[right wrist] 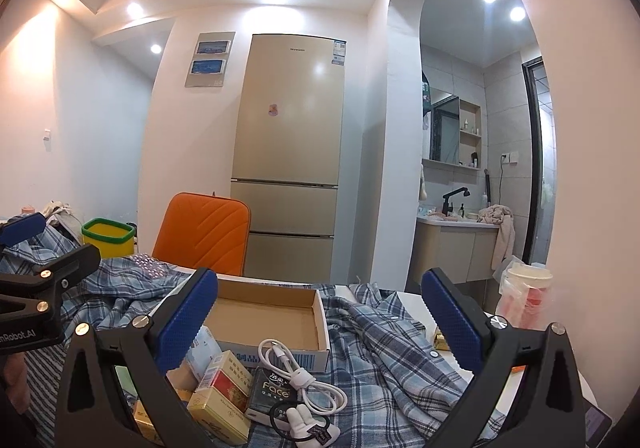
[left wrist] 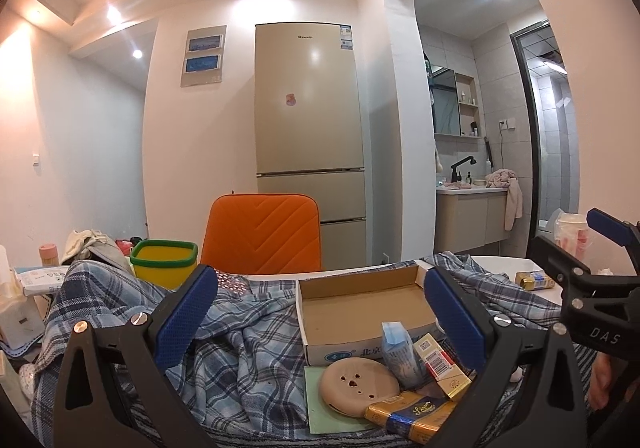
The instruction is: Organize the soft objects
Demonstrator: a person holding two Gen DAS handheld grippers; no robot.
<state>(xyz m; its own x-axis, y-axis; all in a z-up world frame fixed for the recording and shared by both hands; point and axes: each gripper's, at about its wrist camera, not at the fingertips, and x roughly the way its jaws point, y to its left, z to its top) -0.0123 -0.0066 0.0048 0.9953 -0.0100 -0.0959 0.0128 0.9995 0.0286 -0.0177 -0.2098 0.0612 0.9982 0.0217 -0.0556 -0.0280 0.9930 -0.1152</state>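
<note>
A blue plaid shirt (left wrist: 248, 352) lies crumpled across the table, also in the right wrist view (right wrist: 384, 344). An open cardboard tray (left wrist: 360, 308) (right wrist: 264, 316) rests on it. My left gripper (left wrist: 318, 288) hovers open above the shirt and tray, holding nothing. In front of the tray lie a blue mask pack (left wrist: 396, 348), a round beige disc (left wrist: 356, 384) and cigarette boxes (left wrist: 440, 364). My right gripper (right wrist: 320, 288) is open and empty over a white cable (right wrist: 296, 372), a black box (right wrist: 272, 392) and a hair tie with a white plush bunny (right wrist: 304, 420).
An orange chair (left wrist: 264, 232) stands behind the table, with a fridge (left wrist: 308, 120) beyond it. A yellow bin with a green rim (left wrist: 164, 260) sits at back left beside tissue packs (left wrist: 40, 280). A bagged cup (right wrist: 528, 296) stands at right near the table edge.
</note>
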